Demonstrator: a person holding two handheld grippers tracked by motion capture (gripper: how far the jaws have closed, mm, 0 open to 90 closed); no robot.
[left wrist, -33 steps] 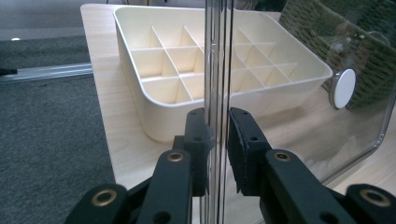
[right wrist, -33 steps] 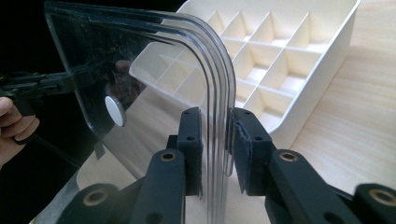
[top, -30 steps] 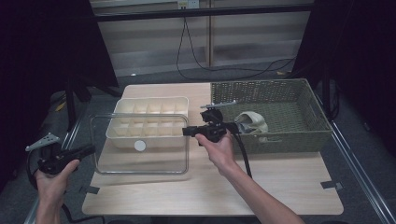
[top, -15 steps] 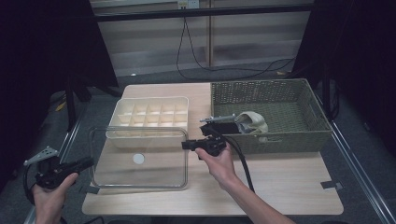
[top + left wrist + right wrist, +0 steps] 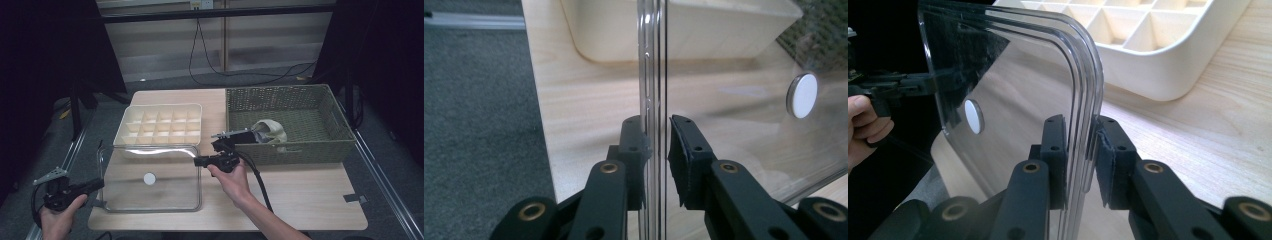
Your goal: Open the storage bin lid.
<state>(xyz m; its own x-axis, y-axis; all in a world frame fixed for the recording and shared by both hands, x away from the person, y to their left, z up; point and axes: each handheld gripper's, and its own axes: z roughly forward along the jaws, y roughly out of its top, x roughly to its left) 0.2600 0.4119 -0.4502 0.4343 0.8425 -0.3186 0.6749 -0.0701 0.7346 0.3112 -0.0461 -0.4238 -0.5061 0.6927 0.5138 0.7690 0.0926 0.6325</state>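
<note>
A clear plastic lid (image 5: 150,192) with a white round knob (image 5: 149,178) hangs roughly level, low over the near left of the wooden table (image 5: 300,195). It lies just in front of the cream compartment tray (image 5: 159,125). My left gripper (image 5: 97,184) is shut on the lid's left edge. My right gripper (image 5: 197,161) is shut on its right edge near the far corner. In the left gripper view the jaws (image 5: 656,125) pinch the lid's rim (image 5: 652,75), with the knob (image 5: 801,95) to the right. In the right gripper view the jaws (image 5: 1082,127) clamp the rounded corner of the lid (image 5: 1018,80).
A green woven basket (image 5: 285,120) stands at the back right and holds a beige bundled item (image 5: 270,131). The left hand hangs off the table's left edge over grey floor. Bare table lies at the front right, and a cable (image 5: 260,185) trails from the right gripper.
Both hands have carried the lid down and toward the person. It has gone from over the tray's front edge to low over the table in front of the tray.
</note>
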